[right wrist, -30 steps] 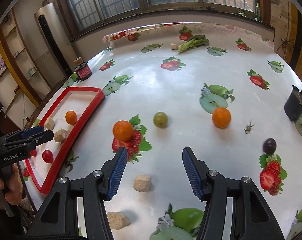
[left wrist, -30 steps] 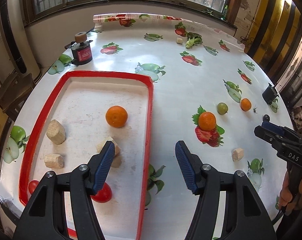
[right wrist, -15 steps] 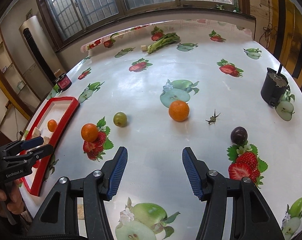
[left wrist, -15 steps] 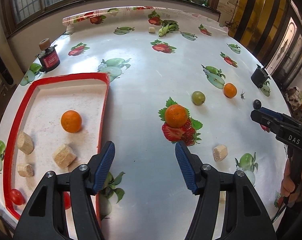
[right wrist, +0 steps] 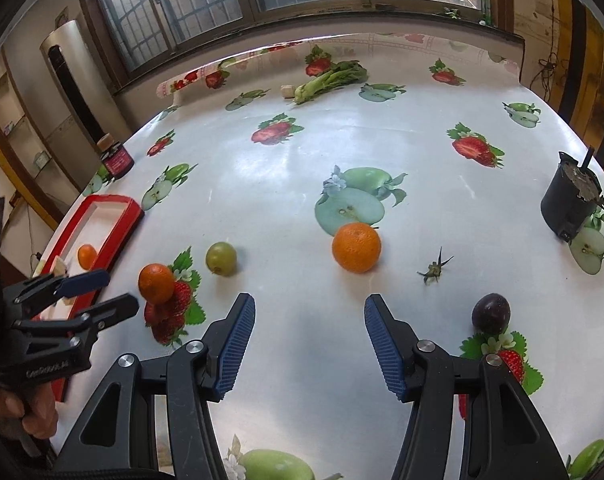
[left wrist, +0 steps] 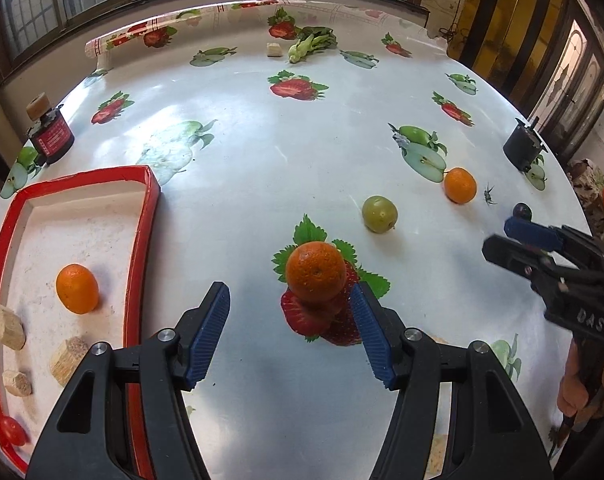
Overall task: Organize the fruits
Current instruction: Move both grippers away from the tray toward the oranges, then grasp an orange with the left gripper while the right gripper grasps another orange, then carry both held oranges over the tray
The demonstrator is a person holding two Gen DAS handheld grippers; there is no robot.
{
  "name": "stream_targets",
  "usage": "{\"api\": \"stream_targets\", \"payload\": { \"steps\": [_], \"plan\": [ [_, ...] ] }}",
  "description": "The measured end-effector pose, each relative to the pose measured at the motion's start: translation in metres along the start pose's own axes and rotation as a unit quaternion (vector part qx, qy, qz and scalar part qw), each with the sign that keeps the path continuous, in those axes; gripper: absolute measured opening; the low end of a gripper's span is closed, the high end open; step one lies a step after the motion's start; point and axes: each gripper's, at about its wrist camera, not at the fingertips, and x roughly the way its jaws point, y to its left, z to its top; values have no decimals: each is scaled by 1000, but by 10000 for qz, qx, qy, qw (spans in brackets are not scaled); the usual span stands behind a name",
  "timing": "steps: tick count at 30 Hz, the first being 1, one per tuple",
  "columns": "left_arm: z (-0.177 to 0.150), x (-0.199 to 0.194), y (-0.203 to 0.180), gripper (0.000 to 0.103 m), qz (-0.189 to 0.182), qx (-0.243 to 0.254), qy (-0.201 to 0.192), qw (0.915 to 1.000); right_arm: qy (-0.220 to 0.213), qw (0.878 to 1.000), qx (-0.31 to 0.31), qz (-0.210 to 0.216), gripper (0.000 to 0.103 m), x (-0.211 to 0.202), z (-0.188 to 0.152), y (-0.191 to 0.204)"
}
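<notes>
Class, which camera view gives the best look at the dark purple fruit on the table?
The right wrist view: the dark purple fruit sits whole and near, just right of the right gripper. The left wrist view shows it small and far off, partly hidden behind that gripper's fingers.

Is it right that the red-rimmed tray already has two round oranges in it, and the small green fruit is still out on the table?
Not quite. The red-rimmed tray holds one round orange, not two, as the left wrist view shows. The other two oranges are out on the table. The small green fruit is indeed still out there.
</notes>
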Motion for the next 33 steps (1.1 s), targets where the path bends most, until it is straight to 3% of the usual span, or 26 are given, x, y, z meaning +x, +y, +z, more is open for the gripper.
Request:
{"api": "stream_targets", "payload": {
  "steps": [4, 8, 11, 13, 14, 16, 18, 23, 33],
  "plan": [
    [4, 14, -2, 62, -80, -58, 101, 9999, -26, 10000, -5, 64, 59, 0, -12, 5],
    [5, 24, -8, 61, -135, 11, 132, 9998, -37, 9998, 205, -55, 59, 10, -3, -10],
    [7, 28, -11, 51, -109, 34, 61, 9999, -46, 9994, 304, -146, 59, 24, 11, -20],
    [8, 29, -11, 36, -123, 58, 21, 9999, -42, 9990, 376, -228, 58, 35, 20, -27],
    [8, 29, -10, 33, -198, 54, 14, 9998, -25, 9989, 401, -254, 56, 41, 23, -29],
    [7, 27, -9, 33, -280, 39, 5, 9996, 89, 9985, 422, -334, 39, 54, 27, -33],
    [5, 24, -7, 33, -285, 42, -22, 9996, -7, 9987, 384, -347, 35, 53, 27, -33],
    [-3, 7, -1, 33, -342, -42, -145, 9993, -103, 9990, 324, -288, 34, 37, 17, -26],
    [-20, -25, 16, 33, -166, -173, -336, 9991, -365, 9990, 101, 231, 34, -8, -2, 19]
  ]
}}
